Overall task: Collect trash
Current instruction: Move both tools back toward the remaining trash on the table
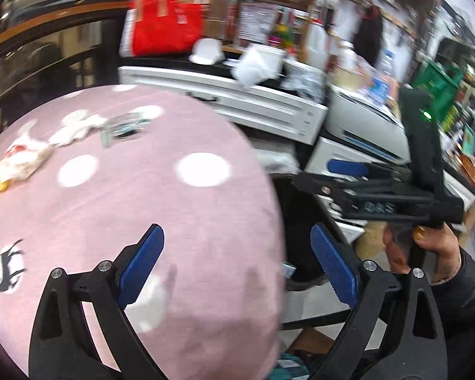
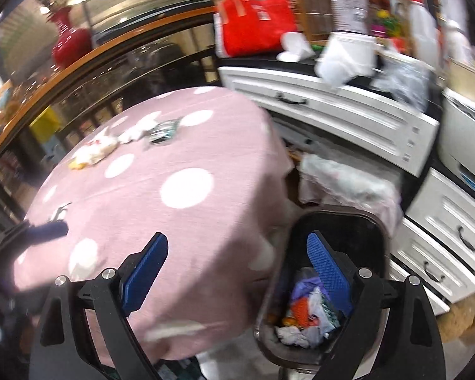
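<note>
A pink cloth with white dots covers a round table [image 1: 117, 209] [image 2: 186, 221]. Trash lies at its far left: a crumpled wrapper [image 1: 19, 158] [image 2: 93, 152], a white tissue [image 1: 76, 129] [image 2: 136, 131] and a clear plastic piece [image 1: 123, 126] [image 2: 163, 131]. My left gripper [image 1: 237, 266] is open and empty over the table's near right edge. My right gripper [image 2: 237, 269] is open and empty, straddling the table edge and a black trash bin [image 2: 376, 234] holding several scraps. In the left wrist view the right gripper [image 1: 326, 186] shows side-on, held by a hand [image 1: 433, 250].
White drawer cabinets [image 2: 348, 117] [image 1: 237, 98] stand behind the table and along the right. On top sit a red bag [image 1: 167, 28] [image 2: 256, 25], white containers and clutter. A plastic-lined box [image 2: 348, 183] stands behind the bin. A curved glass counter [image 2: 110, 57] runs left.
</note>
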Motion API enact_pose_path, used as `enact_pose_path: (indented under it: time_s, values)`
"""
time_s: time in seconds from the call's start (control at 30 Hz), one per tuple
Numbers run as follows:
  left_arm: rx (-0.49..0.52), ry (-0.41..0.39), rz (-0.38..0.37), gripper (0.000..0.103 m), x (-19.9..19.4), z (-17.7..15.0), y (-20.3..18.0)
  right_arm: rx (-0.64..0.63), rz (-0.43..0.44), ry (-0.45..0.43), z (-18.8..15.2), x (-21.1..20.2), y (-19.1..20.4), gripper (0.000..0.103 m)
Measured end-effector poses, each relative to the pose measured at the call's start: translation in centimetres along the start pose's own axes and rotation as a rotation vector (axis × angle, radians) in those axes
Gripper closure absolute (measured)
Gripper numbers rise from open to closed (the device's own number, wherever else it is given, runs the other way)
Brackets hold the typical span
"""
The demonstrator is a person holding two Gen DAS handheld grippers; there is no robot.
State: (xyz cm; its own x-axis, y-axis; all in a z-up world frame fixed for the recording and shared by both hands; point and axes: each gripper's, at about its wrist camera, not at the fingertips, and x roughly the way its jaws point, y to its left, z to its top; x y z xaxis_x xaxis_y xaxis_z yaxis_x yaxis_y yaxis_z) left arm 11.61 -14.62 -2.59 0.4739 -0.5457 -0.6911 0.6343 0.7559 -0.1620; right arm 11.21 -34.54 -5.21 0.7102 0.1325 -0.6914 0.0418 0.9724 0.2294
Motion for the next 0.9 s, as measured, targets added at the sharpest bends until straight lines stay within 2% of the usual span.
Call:
enact_pose_path:
  time_s: [0.27,0.43,0.63,0.8,0.9]
  values:
    - [-0.112,-0.004,0.188,0.009,-1.9,-0.4,9.0,-0.082,0.090,0.028,1.8,2.2,5.4,0.015]
    - [-0.202,0.001,0.286,0.009,-2.4,-0.4,15.1,-0.140,0.118,0.039,3.1,3.9,8.5,0.015]
    - [-0.282,0.004,0.369,0.009,-2.2,0.6,21.4,-0.209,0.132,0.031,5.7,6.1,11.8,0.015]
    - [-0.342,0.012,0.394,0.009,-1.0,1.9,24.6,-0.282,0.086,0.027,8.2,9.1,13.5,0.015]
    - [-0.348,0.028,0.403,0.009,0.3,3.0,25.9,-0.303,0.057,0.070,9.6,12.2,13.9,0.015]
